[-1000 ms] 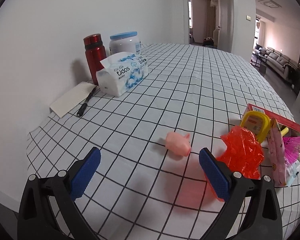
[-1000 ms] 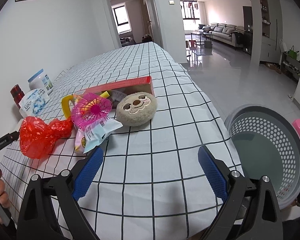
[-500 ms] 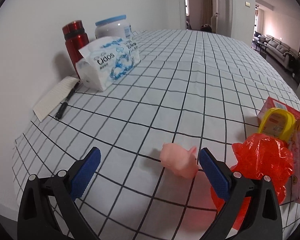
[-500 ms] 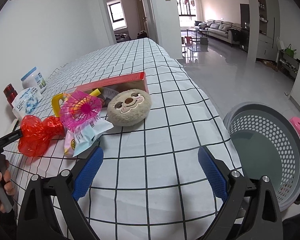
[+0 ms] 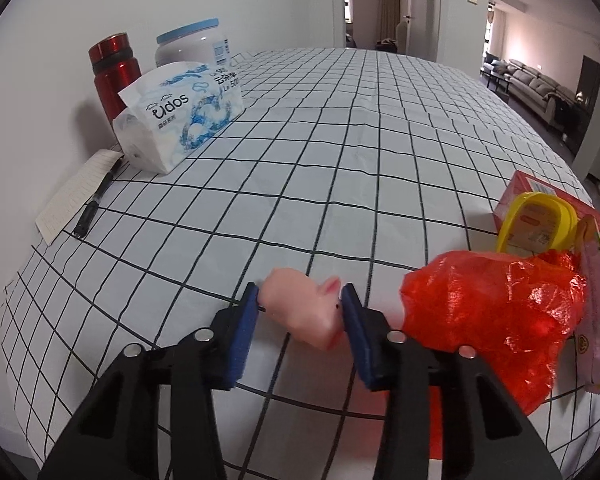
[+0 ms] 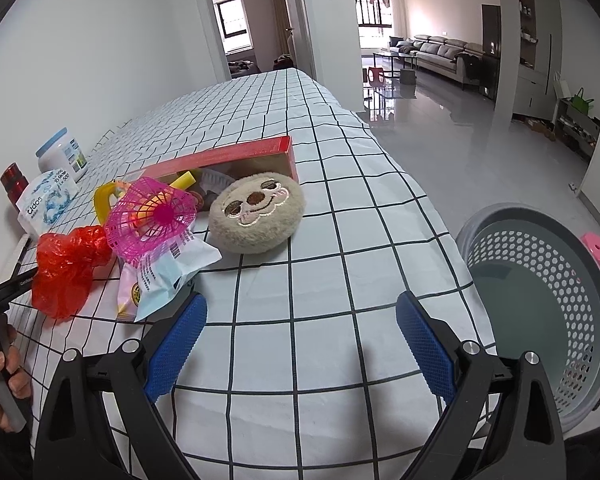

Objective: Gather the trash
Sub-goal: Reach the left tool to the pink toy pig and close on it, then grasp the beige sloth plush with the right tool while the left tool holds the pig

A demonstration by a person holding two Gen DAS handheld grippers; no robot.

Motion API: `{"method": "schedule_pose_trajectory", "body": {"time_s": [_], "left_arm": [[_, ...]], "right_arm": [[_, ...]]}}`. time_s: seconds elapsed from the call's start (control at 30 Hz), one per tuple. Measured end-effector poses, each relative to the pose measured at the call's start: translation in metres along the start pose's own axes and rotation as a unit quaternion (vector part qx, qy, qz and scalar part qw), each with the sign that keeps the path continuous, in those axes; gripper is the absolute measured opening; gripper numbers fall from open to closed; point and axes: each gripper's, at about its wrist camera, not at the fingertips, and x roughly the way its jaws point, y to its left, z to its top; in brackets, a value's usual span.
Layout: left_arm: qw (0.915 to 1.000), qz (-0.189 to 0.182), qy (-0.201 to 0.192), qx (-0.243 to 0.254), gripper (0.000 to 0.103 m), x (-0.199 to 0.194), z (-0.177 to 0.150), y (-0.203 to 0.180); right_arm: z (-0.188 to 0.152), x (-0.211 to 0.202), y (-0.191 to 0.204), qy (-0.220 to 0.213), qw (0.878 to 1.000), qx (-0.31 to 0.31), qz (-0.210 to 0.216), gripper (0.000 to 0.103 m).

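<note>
My left gripper (image 5: 300, 300) is shut on a small pink pig toy (image 5: 304, 310), which sits between the blue pads just above the checked tablecloth. A crumpled red plastic bag (image 5: 496, 320) lies right beside it; it also shows in the right wrist view (image 6: 66, 264). My right gripper (image 6: 300, 320) is open and empty over the table's near edge. Ahead of it lie a snack packet (image 6: 168, 276), a pink plastic fan (image 6: 152, 216), a plush sloth face (image 6: 258, 212) and a red box (image 6: 228, 158). A grey perforated basket (image 6: 548, 304) stands on the floor to the right.
A tissue pack (image 5: 180, 114), a red flask (image 5: 114, 74), a white jar (image 5: 194, 44), a notepad (image 5: 76, 196) and a pen (image 5: 96, 204) stand at the wall side. A yellow item (image 5: 536, 220) lies by the red box. A pink stool (image 6: 596, 248) stands beyond the basket.
My left gripper has moved forward and shut on the pink pig. My right gripper has drifted slightly closer to the pile and stays open.
</note>
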Motion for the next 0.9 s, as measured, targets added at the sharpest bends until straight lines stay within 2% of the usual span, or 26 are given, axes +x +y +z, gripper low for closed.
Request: {"method": "schedule_pose_trajectory", "body": {"time_s": [0.17,0.37,0.5,0.73,0.9], "left_arm": [[0.9999,0.0,-0.014,-0.005,0.041,-0.014,0.003,0.003],[0.9987,-0.016,-0.049,-0.001,0.041,-0.045,0.01,0.001],[0.9967,-0.032,-0.073,0.013,0.041,-0.064,0.014,-0.01],[0.9932,-0.064,-0.089,0.038,0.041,-0.079,0.01,-0.039],[0.991,-0.076,-0.095,0.056,0.041,-0.085,0.006,-0.053]], "right_arm": [[0.008,0.003,0.001,-0.001,1.0,-0.001,-0.001,0.091],[0.018,0.009,0.004,-0.006,1.0,-0.008,-0.007,0.091],[0.025,0.017,0.002,-0.002,1.0,-0.008,-0.014,0.091],[0.04,0.03,0.003,-0.005,1.0,-0.012,-0.012,0.091],[0.049,0.048,0.008,0.012,1.0,-0.024,-0.008,0.091]]}}
